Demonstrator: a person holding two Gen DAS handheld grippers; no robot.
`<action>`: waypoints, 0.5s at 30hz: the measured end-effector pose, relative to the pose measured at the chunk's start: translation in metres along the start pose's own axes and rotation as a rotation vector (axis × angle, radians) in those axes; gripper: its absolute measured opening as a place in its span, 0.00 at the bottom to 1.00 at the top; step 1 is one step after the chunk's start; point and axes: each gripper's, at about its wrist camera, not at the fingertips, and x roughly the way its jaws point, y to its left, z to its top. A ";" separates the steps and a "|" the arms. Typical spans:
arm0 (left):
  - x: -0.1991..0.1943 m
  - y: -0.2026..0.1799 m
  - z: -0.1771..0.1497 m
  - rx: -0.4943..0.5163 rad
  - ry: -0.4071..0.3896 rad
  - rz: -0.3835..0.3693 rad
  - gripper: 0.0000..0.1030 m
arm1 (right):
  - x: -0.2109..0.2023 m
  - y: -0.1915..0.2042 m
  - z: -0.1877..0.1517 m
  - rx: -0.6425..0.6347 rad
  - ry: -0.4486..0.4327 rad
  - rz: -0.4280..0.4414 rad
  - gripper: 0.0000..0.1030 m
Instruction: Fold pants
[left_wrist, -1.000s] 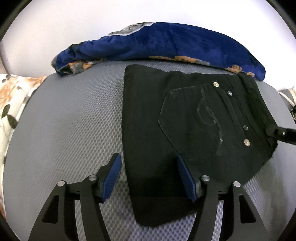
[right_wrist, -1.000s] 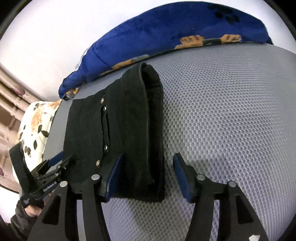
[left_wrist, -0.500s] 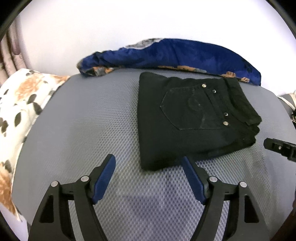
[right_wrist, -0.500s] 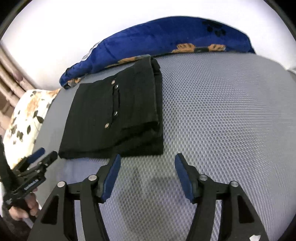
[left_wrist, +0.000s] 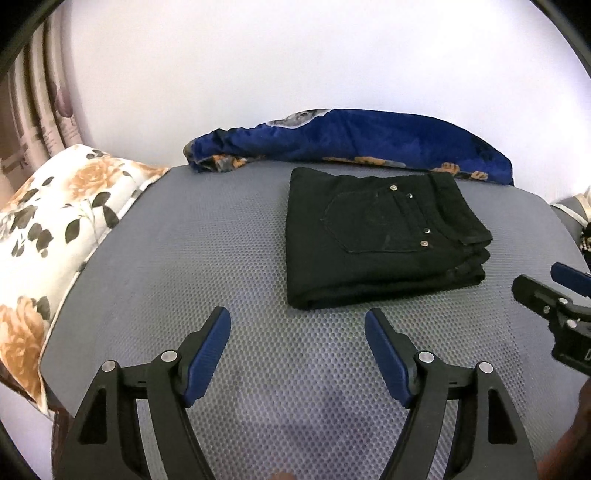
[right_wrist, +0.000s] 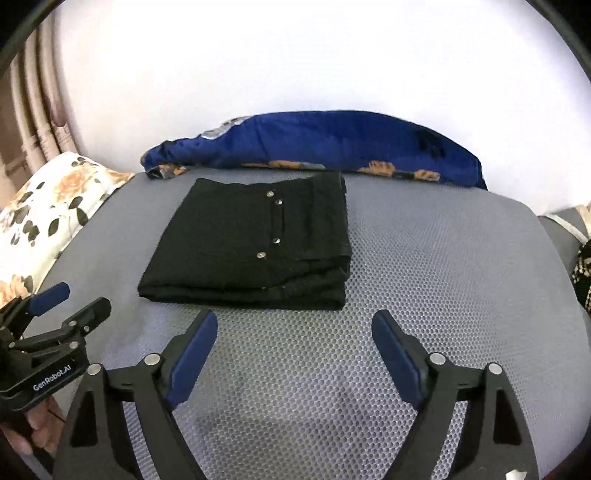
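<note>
The black pants (left_wrist: 376, 240) lie folded into a neat stacked rectangle on the grey mesh surface (left_wrist: 221, 258), back pocket and metal rivets facing up. They also show in the right wrist view (right_wrist: 251, 243). My left gripper (left_wrist: 297, 325) is open and empty, held back from the near edge of the pants. My right gripper (right_wrist: 293, 328) is open and empty, also just short of the pants' near edge. The right gripper shows at the right edge of the left wrist view (left_wrist: 554, 295); the left gripper shows at the left of the right wrist view (right_wrist: 55, 317).
A blue blanket with orange patches (left_wrist: 351, 140) lies bunched along the far edge, just behind the pants. A floral pillow (left_wrist: 48, 229) sits at the left. A white wall (left_wrist: 295, 55) stands behind. A patterned cloth (right_wrist: 583, 269) shows at the far right.
Both grippers have drawn back and up from the pants, which now lie free and folded. One second ago the fingers of both straddled the fabric's near edge.
</note>
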 end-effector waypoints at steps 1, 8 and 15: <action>-0.002 -0.001 -0.001 0.001 -0.002 0.001 0.73 | -0.001 0.001 0.000 0.001 -0.001 0.002 0.81; -0.010 -0.003 -0.003 -0.002 -0.016 0.011 0.73 | 0.000 0.004 -0.008 0.017 0.020 0.029 0.81; -0.013 -0.004 -0.003 -0.016 -0.022 0.014 0.73 | 0.005 0.006 -0.016 0.032 0.039 0.047 0.81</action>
